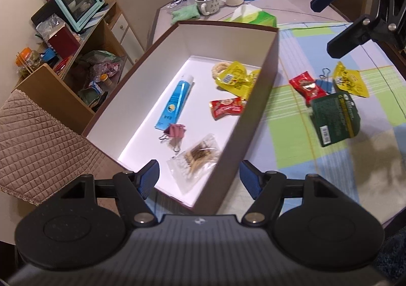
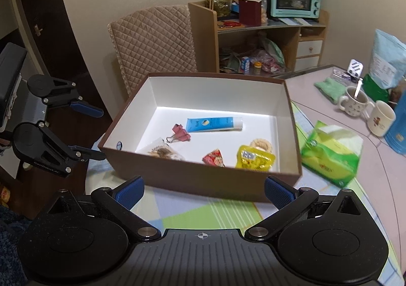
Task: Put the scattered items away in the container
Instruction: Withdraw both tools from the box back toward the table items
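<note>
Brown box, both tools spread

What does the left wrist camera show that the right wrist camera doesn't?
Only the left wrist view shows the items still outside the box: a red snack packet, a blue binder clip, a yellow packet and a green packet, all on the checked cloth.

Only the right wrist view shows the dark door.

Both show the box holding the blue tube, the pink binder clip and snack packets, plus both grippers open.
</note>
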Tool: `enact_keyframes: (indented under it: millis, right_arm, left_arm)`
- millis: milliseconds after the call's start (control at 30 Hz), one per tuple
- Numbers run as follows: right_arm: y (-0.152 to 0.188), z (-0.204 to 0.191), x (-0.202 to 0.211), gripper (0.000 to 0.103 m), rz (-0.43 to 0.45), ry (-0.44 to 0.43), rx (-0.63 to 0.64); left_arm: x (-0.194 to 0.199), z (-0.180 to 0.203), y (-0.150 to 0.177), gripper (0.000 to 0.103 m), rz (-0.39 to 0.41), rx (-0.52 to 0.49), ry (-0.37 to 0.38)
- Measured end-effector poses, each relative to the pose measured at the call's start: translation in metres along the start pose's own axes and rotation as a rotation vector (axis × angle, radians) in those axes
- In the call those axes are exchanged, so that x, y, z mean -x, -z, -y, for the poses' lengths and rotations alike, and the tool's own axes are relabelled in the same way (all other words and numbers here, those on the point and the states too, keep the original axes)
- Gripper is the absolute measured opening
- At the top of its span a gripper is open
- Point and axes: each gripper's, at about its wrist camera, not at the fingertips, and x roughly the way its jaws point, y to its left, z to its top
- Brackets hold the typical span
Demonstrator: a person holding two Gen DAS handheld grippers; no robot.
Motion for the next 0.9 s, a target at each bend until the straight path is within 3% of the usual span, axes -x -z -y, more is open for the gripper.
enact_keyframes:
  millis: [500,900]
  right_arm:
    - [0.067,0.023,0.071,0.103,0.03,0.023,-0.101]
    - [0.121,0.042,0.091,0.103,0.001,-0.001,-0.189]
  left_arm:
    - [0.011,0.061,0.0,0.069,0.011,-0.002,0.029]
    - [0.007,0.108,-0.002,0.072,0.008,0.029,0.083]
